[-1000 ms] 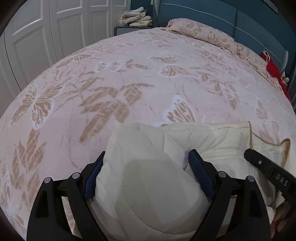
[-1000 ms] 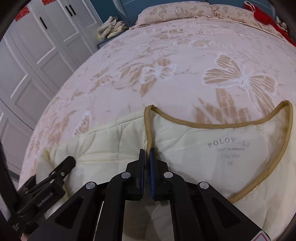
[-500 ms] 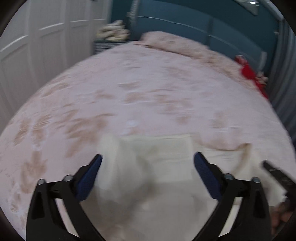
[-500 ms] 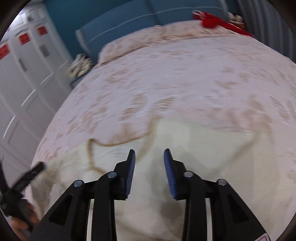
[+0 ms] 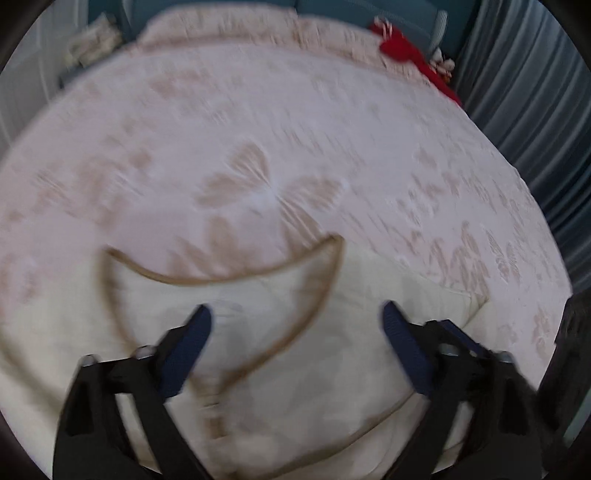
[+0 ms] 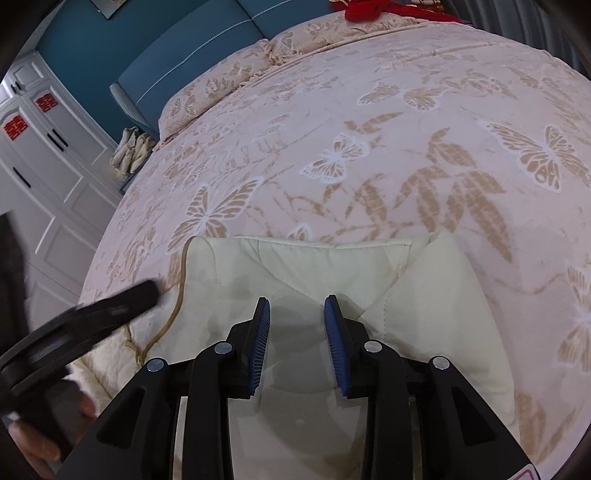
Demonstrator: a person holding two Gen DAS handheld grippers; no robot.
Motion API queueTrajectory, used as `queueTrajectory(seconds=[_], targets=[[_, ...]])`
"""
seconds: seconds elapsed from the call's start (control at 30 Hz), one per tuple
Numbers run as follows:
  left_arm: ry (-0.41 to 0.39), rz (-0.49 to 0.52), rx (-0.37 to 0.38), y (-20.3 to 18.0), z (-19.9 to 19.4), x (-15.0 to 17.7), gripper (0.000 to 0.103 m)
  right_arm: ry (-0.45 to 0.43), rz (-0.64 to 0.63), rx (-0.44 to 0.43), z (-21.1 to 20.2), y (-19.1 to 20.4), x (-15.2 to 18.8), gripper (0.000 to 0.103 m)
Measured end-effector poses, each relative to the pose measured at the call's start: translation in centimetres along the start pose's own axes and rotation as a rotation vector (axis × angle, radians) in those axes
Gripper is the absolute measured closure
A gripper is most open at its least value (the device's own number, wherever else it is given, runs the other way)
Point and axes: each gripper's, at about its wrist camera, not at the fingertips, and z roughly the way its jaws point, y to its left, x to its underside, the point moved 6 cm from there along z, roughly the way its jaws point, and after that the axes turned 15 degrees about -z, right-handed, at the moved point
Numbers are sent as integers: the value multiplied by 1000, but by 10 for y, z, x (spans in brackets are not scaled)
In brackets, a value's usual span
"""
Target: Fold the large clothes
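A cream quilted garment point(image 5: 351, 369) lies flat on the bed, its tan-trimmed neckline point(image 5: 221, 282) in front of my left gripper point(image 5: 295, 332). The left wrist view is blurred. That gripper hovers over the garment with its jaws wide and closing, and nothing is between the pads. In the right wrist view the garment point(image 6: 314, 266) shows a folded shoulder and sleeve. My right gripper point(image 6: 297, 332) hangs above it, jaws partly apart and closing, pads clear of the fabric. One black finger of the left gripper point(image 6: 122, 302) shows blurred at the left, above a hand point(image 6: 37, 435).
The pink butterfly bedspread point(image 6: 406, 166) stretches far beyond the garment. Pillows point(image 6: 221, 85) and a blue headboard point(image 6: 192, 48) lie at the far end, with red cloth point(image 6: 369, 7) beside them. White wardrobe doors point(image 6: 48, 155) and a pile of folded clothes point(image 6: 133, 151) stand left; grey curtains point(image 5: 535, 110) hang right.
My right gripper let go of the neckline trim and opened. The left gripper came off the folded sleeve bundle. Both swung to the right across the garment.
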Motion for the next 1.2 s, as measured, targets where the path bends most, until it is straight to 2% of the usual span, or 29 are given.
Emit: queueTrajectory(seconds=[0.07,0.1,0.13,0.17,0.23,0.3,0.43,0.5,0.53,0.57,0.6,0.63,0.67,0.73,0.77,0.83,0.93,0.97,1.03,1.1,1.13,1.17,1.2], targets=[[50,10,6,-8,15,6,60,-17,1,6,-2,-2,0,77],[72,28,-4,-12,22,9,70,-31,4,11,-4,-3,0,78],[72,39,-16,-13,25,11,89,-47,9,23,-6,-6,-1,78],[59,49,-31,-15,27,13,97,-52,17,31,-7,-8,-2,79],[36,61,-46,-15,29,15,101,-33,37,46,-3,-15,-1,86],[14,60,-49,-12,30,17,101,1,50,58,5,-20,2,91],[-9,45,-56,-8,29,19,101,25,8,106,11,-18,2,92],[-52,57,-47,-10,11,16,101,44,-16,131,10,-15,0,92],[-83,62,-52,-8,-1,12,101,57,-43,165,5,-11,-2,89],[-120,71,-59,-4,-16,8,98,60,-70,191,1,-5,-5,78],[-142,79,-43,0,-30,5,96,43,-118,208,-8,7,-9,73],[-157,83,-35,10,-44,1,79,12,-168,190,-15,23,-13,71],[-176,82,-56,22,-53,-3,58,-4,-200,168,-19,36,-16,66],[-220,61,-121,55,-64,-14,49,-5,-275,94,-16,72,-21,61],[-220,47,-172,73,-62,-18,49,4,-293,58,-11,85,-23,61],[-189,23,-226,99,-51,-22,50,44,-321,-49,10,117,-24,61],[-133,35,-304,124,-27,-15,56,113,-414,-79,43,148,-18,66],[-125,47,-315,127,-19,-10,56,154,-441,-82,56,154,-13,72],[-156,88,-332,127,-14,-3,55,229,-482,-54,78,153,-2,77],[-195,118,-351,126,-12,0,55,208,-484,-51,78,147,-4,80],[-208,112,-346,127,-12,1,54,192,-462,-17,77,139,-8,81],[-217,101,-335,130,-13,2,53,180,-445,13,75,131,-10,90],[-228,86,-321,132,-13,2,52,171,-416,40,74,120,-12,103]])
